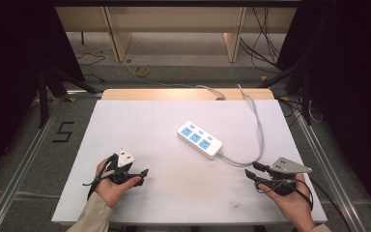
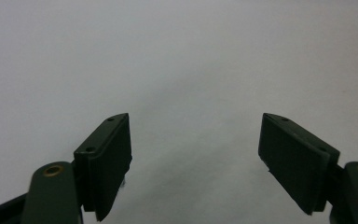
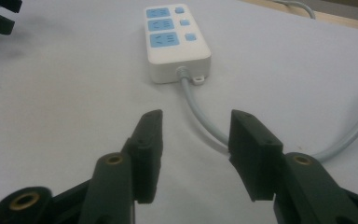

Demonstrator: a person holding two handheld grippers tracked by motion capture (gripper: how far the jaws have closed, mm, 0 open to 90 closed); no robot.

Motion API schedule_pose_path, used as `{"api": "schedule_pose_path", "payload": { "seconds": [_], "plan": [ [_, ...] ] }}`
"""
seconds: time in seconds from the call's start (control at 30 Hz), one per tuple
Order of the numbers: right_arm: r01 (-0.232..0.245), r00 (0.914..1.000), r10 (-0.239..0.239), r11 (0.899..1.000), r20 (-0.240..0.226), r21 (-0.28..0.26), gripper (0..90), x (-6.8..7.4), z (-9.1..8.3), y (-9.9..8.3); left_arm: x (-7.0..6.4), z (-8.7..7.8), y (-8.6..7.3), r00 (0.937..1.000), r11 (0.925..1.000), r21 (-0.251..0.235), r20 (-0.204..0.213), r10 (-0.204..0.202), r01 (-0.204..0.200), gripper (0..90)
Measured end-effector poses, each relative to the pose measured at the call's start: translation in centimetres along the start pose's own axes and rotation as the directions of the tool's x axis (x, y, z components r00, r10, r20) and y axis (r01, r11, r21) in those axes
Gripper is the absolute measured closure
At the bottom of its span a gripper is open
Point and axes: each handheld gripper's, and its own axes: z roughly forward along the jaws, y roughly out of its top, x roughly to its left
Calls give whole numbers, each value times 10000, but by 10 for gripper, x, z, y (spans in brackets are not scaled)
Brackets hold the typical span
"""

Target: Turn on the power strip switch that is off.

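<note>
Both hands enter the high view from its bottom edge, each holding a two-jaw gripper just above the white table surface [image 1: 174, 188]. On the left, the left hand [image 1: 110, 186] grips the left gripper [image 1: 144, 174], which lies near the front-left part of the surface with its jaws pointing toward the table's middle. Its own view shows the two black jaws spread wide, with bare white surface between and beyond them and nothing held.

On the right, the right hand [image 1: 290, 198] holds the right gripper [image 1: 251, 173] near the front-right part of the surface, with a grey three-cornered plate [image 1: 290, 166] on top. In the right gripper view, its jaws stand moderately apart with nothing between them [image 3: 193, 140].

A white power strip [image 1: 200, 139] with three blue socket faces and small blue buttons lies flat near the middle of the surface, set diagonally. It is well apart from the left gripper and nearer to the right one.

The strip's grey cable [image 1: 257, 130] leaves its near-right end, passes just beside the right gripper's jaws, curves back, and runs off the far edge of the table. In the right gripper view the cable [image 3: 200, 116] crosses the surface just beyond the jaw tips, not touching them.

Beyond the far edge, a wooden strip [image 1: 188, 94] and floor cables [image 1: 265, 43] are visible.
</note>
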Motion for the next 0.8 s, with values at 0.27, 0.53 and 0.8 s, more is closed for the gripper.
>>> {"api": "schedule_pose_path", "payload": {
  "seconds": [0.27, 0.53, 0.8],
  "plan": [
    [427, 9991, -428, 9981, 24, 440, 837, 3, -1, 3, -1, -1, 0, 10000, 10000, 15, 9, 46, -46, 251],
    [558, 9984, -551, 9932, -96, 1021, 900, 5, 0, 7, -1, 0, 0, 10000, 10000, 54, 28, 52, -52, 250],
    [688, 9972, -639, 9874, -386, 1428, 900, 6, 2, 14, -2, 0, 0, 10000, 9999, 52, 10, 88, -88, 245]
  ]
}}
